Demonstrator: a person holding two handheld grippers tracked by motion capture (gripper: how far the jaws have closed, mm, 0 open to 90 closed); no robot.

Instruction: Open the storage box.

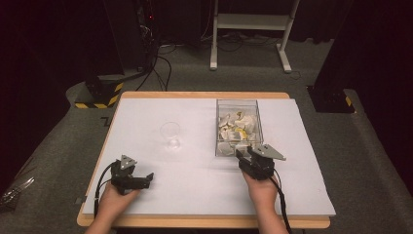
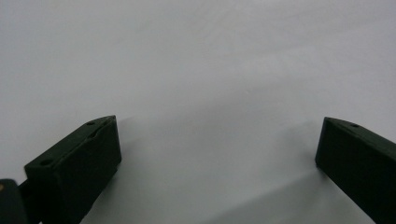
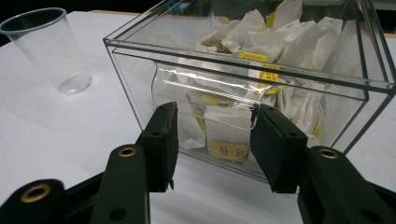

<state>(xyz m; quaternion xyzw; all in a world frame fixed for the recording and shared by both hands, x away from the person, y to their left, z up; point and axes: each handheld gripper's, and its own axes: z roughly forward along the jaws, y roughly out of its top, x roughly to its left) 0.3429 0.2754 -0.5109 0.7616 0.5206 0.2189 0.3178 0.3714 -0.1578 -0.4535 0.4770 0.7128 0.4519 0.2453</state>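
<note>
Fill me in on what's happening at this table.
A person works at a white table with a gripper in each hand. The right gripper sits at the near wall of a clear plastic box full of tea bags, its fingers on either side of the box's curved front handle. The left gripper rests open over bare table. An empty clear plastic cup stands between them.

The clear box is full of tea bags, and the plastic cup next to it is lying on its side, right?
Not quite. The cup is standing upright on the table, mouth up, as the high view shows. The rest is right: the clear box beside it holds a pile of tea bags.
</note>
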